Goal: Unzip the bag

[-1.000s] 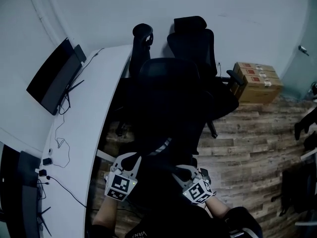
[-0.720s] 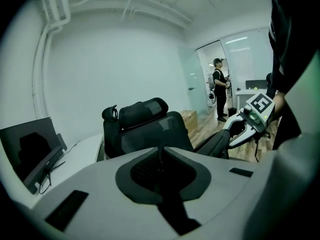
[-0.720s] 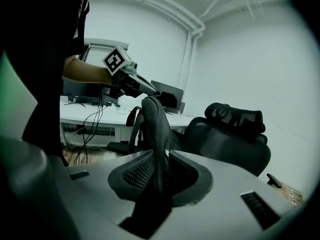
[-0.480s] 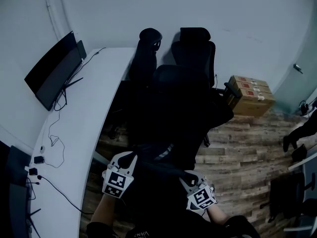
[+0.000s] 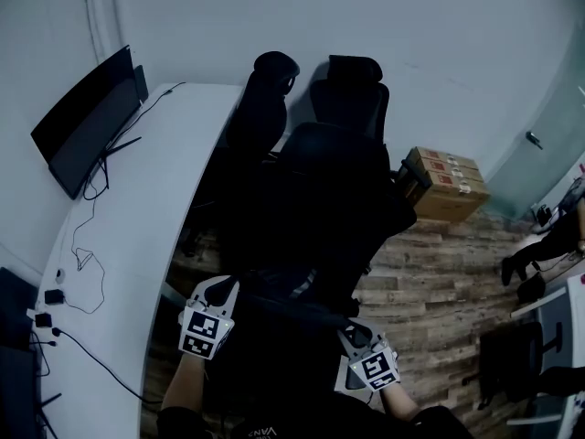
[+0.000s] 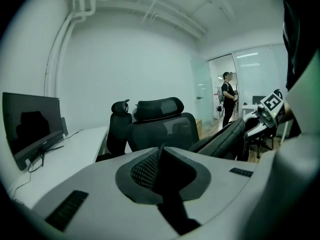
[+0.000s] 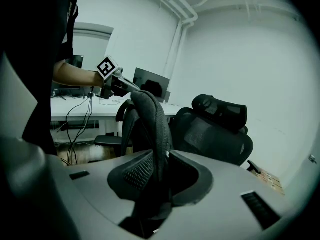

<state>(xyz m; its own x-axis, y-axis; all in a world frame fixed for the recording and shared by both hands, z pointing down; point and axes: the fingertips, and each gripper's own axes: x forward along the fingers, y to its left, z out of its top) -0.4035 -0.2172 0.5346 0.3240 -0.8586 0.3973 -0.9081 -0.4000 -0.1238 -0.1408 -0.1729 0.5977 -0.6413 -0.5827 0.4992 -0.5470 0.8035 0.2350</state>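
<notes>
Black bag strap (image 7: 150, 115) seemingly sits clamped in right hand-held gripper (image 7: 159, 167).

**Office Surroundings**

At left, a curved white tabletop (image 5: 137, 236) carrying a dark monitor (image 5: 80, 122) and loose cables (image 5: 87, 262). Beyond, two black office chairs (image 5: 352, 90) by the wall (image 5: 448, 44); cardboard boxes (image 5: 445, 186) on the wood floor (image 5: 430, 277); a person (image 6: 228, 96) standing far off.

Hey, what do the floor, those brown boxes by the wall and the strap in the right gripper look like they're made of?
Floor: wood or wood-look planks, matte; staggered boards in mixed browns.
Boxes: plain brown cardboard, dull, with small labels on top.
Strap: black woven fabric, seemingly padded with a mesh face; fine dotted texture, thick rounded edge.
</notes>
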